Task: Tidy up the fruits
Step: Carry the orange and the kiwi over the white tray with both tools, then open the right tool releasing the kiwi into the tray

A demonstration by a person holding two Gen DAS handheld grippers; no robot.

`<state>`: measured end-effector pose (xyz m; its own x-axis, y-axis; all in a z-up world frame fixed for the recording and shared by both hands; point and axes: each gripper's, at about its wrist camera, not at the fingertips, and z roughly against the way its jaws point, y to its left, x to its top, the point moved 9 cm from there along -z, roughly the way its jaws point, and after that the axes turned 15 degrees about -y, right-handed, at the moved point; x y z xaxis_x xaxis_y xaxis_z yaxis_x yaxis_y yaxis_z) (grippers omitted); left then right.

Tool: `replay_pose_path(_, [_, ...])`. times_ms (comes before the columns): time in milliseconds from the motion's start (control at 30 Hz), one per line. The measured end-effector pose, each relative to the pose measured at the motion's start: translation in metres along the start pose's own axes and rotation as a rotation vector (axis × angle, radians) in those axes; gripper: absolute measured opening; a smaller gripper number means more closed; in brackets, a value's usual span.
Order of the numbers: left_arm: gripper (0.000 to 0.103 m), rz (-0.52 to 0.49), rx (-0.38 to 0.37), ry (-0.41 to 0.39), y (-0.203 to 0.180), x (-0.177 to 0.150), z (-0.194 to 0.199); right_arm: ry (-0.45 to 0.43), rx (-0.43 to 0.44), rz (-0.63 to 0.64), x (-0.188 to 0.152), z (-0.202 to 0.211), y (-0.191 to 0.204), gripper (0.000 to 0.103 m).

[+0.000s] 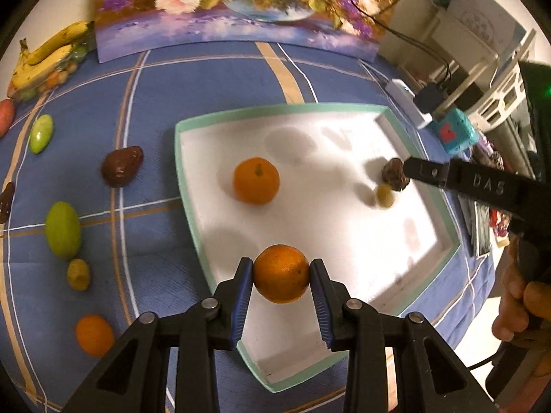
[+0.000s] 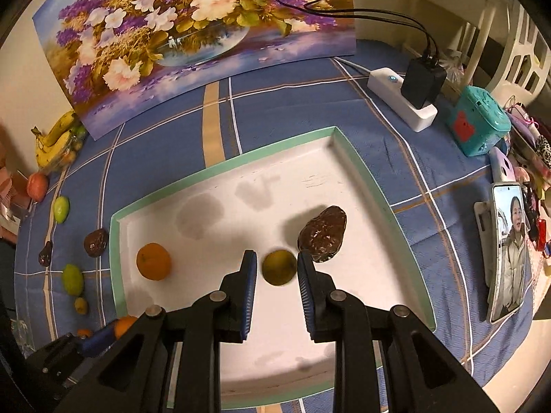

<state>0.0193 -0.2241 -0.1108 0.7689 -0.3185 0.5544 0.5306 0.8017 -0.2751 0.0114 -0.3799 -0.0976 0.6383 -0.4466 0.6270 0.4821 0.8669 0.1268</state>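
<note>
Left claw (image 1: 281,273) clamped on an orange (image 1: 281,274) above the tray (image 1: 193,206); right claw (image 2: 277,270) open around a greenish fruit (image 2: 278,267), apparently not gripping.

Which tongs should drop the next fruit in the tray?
Left. The left tongs already clamp an orange above the tray. The right tongs only straddle a small green fruit already in it.

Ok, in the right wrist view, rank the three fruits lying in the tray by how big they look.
1. dark brown avocado
2. orange and yellow-green fruit between the right gripper fingers: alike, and the latter is blurred and nearer, so unranked.
</note>
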Motion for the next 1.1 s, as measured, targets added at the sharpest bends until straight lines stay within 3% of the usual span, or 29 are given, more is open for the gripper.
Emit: replay_pose_path(1100, [0.036, -0.003, 0.049, 0.047, 0.006, -0.004, -0.022, 0.076, -0.004, 0.010, -0.026, -0.022, 0.000, 0.025])
